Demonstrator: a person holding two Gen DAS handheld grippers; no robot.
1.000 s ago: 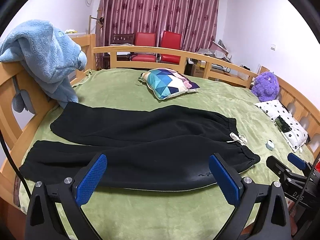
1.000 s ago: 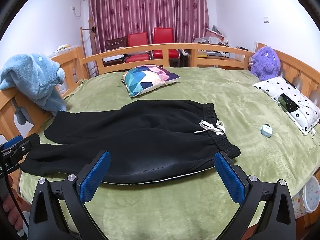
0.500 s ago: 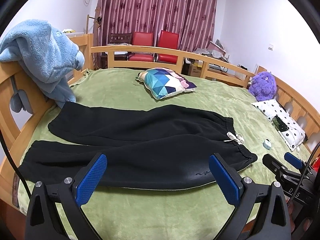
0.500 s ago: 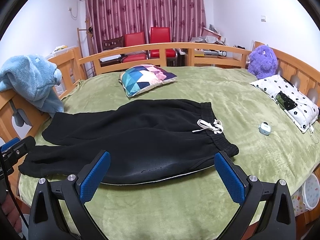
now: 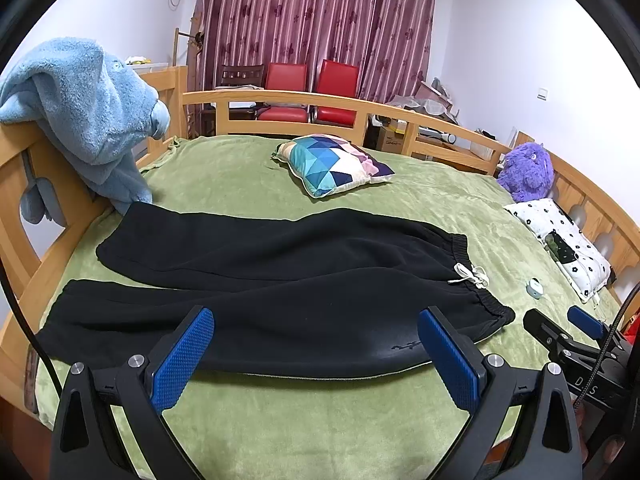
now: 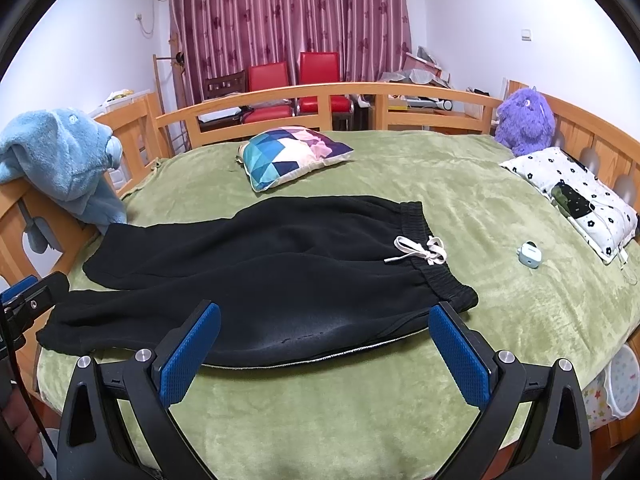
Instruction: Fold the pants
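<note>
Broadly spread across a green bed cover [image 5: 248, 176]: black pants [image 6: 280, 272], flat, unfolded, legs reaching toward nine o'clock, waistband [image 6: 432, 256] with white drawstring [image 6: 420, 250] toward three o'clock. Probably soft, thick fleece, limp and light, non-slippery; likely best pinched at the leg cuffs and at the waistband's thick elastic edge.

Far left, at ten o'clock, draped over the wooden bed rail [image 5: 280, 98]: a blue plush blanket [image 5: 84, 108]. At twelve o'clock, a geometric pillow [image 6: 292, 154]. At two o'clock, a purple plush toy [image 6: 524, 120] and a spotted white cushion [image 6: 576, 196]; beside the waistband, a small pale case [image 6: 530, 254], closed, contents unseen. At four o'clock, below the bed edge, a star-patterned tub [image 6: 618, 380], contents hidden.

At six o'clock, left gripper [image 5: 316, 356] and right gripper [image 6: 324, 356]: blue pads spread wide apart, holding nothing, poised short of the near edge.
</note>
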